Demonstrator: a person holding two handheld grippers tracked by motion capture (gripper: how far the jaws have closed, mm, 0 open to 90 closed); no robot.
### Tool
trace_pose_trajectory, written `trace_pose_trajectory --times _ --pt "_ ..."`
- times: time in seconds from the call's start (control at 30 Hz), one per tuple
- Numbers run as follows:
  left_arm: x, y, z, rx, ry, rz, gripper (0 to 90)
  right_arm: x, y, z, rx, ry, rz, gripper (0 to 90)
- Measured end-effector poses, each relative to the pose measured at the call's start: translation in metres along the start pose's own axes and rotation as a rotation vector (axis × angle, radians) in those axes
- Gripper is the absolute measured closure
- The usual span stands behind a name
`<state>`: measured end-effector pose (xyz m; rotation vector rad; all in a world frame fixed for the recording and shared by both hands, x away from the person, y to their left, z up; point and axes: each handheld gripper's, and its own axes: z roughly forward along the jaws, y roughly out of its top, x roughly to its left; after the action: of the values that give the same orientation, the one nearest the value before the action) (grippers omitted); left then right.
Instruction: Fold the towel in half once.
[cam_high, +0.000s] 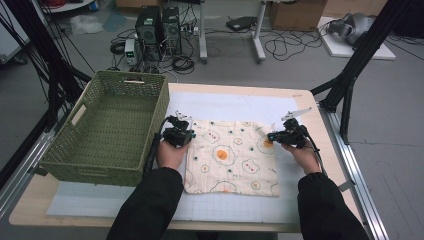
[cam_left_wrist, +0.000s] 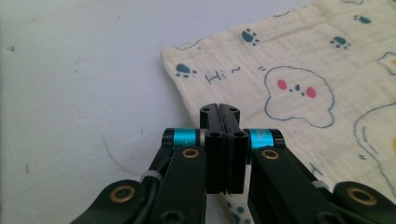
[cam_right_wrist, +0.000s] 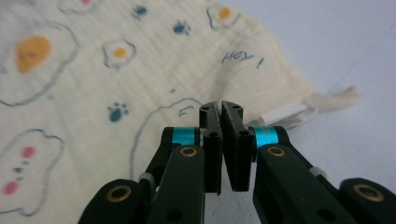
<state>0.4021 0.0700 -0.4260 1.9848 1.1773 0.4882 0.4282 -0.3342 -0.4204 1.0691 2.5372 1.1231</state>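
A cream cloth (cam_high: 235, 155) printed with fried eggs, paw marks and cloud faces lies flat on the white mat. My left gripper (cam_high: 191, 135) sits at the cloth's left edge near the far corner. In the left gripper view its jaws (cam_left_wrist: 219, 112) are pressed together right on the hem of the cloth (cam_left_wrist: 303, 70). My right gripper (cam_high: 272, 136) is at the right edge. In the right gripper view its jaws (cam_right_wrist: 220, 108) are shut on a raised fold of the cloth (cam_right_wrist: 93, 93), beside a white sewn label (cam_right_wrist: 299, 112).
A green woven basket (cam_high: 125, 75), empty, stands on the table's left side, close to my left hand. The white gridded mat (cam_high: 230, 102) covers most of the wooden table. Black stand legs, computers and cables are on the floor beyond the far edge.
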Motion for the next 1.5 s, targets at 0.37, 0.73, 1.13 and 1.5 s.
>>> trace_pose_trajectory --times 0.37,0.73,1.13,1.5 --pt "-0.019 -0.008 -0.039 -0.091 -0.032 0.032 88.8 0.023 -0.018 -0.038 -0.045 0.081 -0.041 86.8" --pt "-0.027 -0.046 -0.051 0.012 -0.080 0.071 88.6 0.045 -0.049 -0.037 0.015 0.122 -0.084 86.5" --pt "-0.025 -0.035 -0.053 -0.004 -0.114 0.034 54.8 0.038 -0.032 -0.046 -0.046 0.106 -0.043 53.3" --pt "-0.015 -0.009 -0.034 -0.046 -0.051 -0.071 58.0 0.028 -0.018 -0.003 0.045 0.068 0.014 53.8"
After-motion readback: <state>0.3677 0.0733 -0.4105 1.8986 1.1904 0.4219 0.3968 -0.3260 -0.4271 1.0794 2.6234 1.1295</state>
